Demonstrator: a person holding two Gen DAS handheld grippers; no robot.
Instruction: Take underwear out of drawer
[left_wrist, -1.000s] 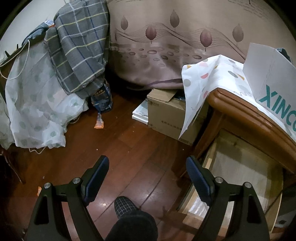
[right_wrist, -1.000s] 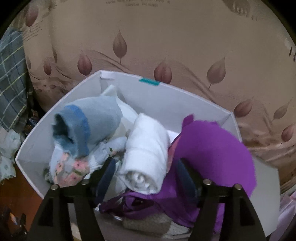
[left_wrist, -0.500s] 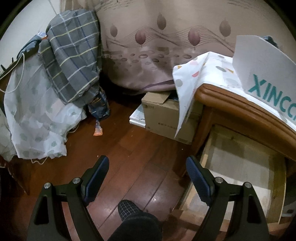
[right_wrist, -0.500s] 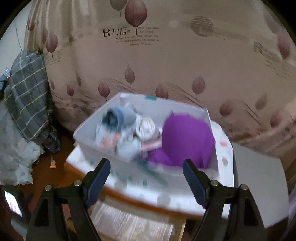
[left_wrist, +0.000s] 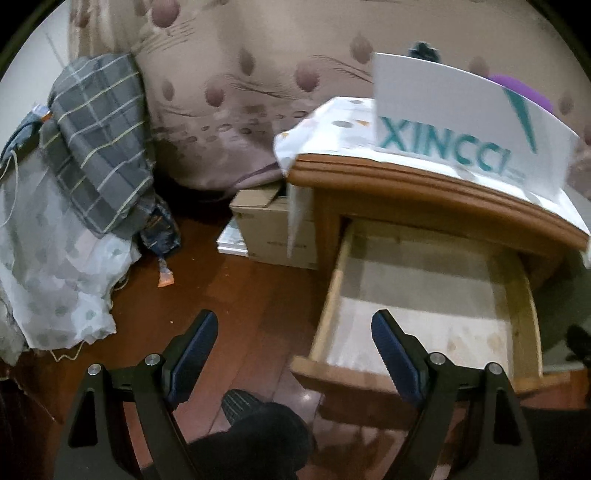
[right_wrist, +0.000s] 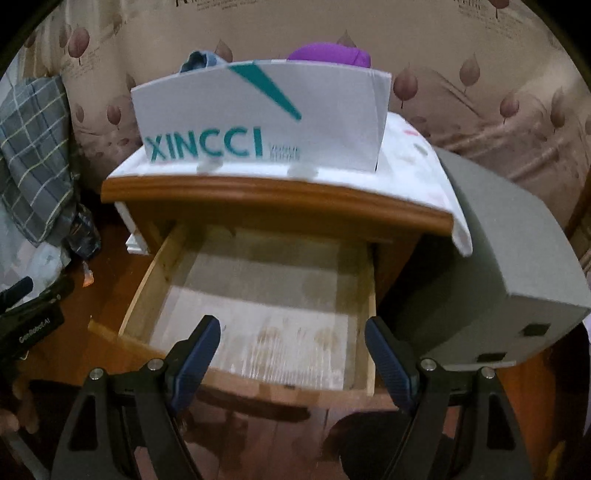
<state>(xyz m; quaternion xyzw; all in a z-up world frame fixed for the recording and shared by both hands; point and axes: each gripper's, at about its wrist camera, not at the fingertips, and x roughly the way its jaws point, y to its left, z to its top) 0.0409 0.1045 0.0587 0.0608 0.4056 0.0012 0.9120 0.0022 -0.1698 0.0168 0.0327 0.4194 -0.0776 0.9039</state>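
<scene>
Right wrist view: a wooden nightstand (right_wrist: 277, 199) fills the centre of the frame, its drawer (right_wrist: 258, 295) pulled out toward the camera. The drawer's pale, stained floor is bare, with raised wooden rims on the left, right and near sides. The right gripper (right_wrist: 291, 354) hangs over the near rim, its jaws wide apart with nothing between them; they have just been opening a little further.

On the nightstand's top, over a white dotted cloth (right_wrist: 424, 177) that droops past the right edge, stands a white box (right_wrist: 258, 122) printed "XINCCI". The underwear sits in that box: a purple garment (right_wrist: 328, 55) and a blue one (right_wrist: 199, 61) poke above its back edge, in the upper centre of the frame. A grey case (right_wrist: 498, 251) stands close against the nightstand's right side. At the left edge the other gripper's black body and a hand appear.

Left wrist view: the left gripper (left_wrist: 295, 354) is over the dark wooden floor (left_wrist: 221, 277), just left of the drawer's left rim, jaws wide apart and holding nothing. Open floor lies in the centre of the frame. A cardboard box (left_wrist: 273, 236) stands beside the nightstand's left side; draped fabric and a grey plaid cloth (left_wrist: 99, 140) fill the left of the frame. A dark-clothed knee shows at the bottom centre.
</scene>
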